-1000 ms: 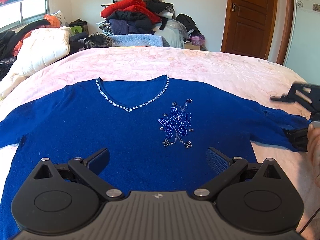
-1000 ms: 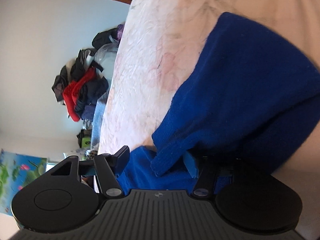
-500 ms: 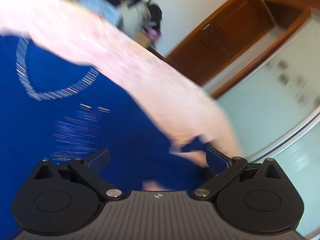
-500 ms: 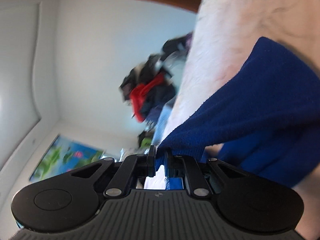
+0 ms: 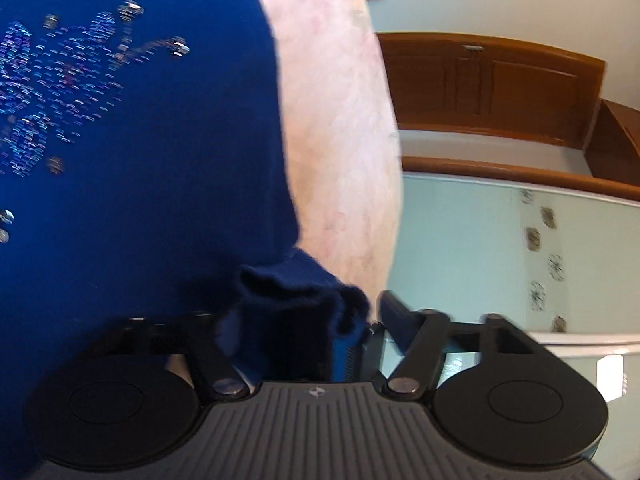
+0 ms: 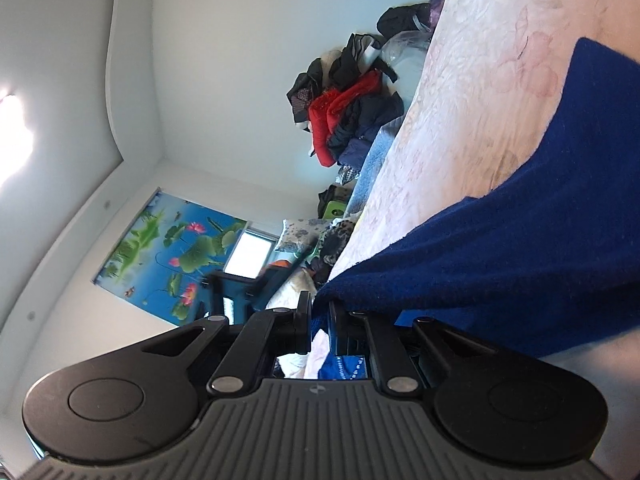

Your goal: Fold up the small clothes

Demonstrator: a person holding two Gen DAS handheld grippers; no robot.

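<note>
A blue sweater (image 5: 140, 160) with a beaded flower lies on the pink bedspread (image 5: 340, 120). My left gripper (image 5: 308, 320) is open, with a bunched edge of the sweater lying between its fingers; the left finger is hidden under the cloth. In the right wrist view my right gripper (image 6: 319, 320) is shut on the edge of the blue sweater (image 6: 520, 240), which is lifted and stretched taut above the bedspread (image 6: 480, 100).
A pile of clothes (image 6: 348, 108) sits at the far end of the bed. A wooden door (image 5: 492, 84) and a pale wardrobe panel (image 5: 500, 260) stand past the bed's edge. A lotus picture (image 6: 168, 256) hangs by the window.
My left gripper swung from facing the whole sweater to its side edge, and cloth now lies between its fingers. My right gripper closed on the sweater edge and lifted it.
</note>
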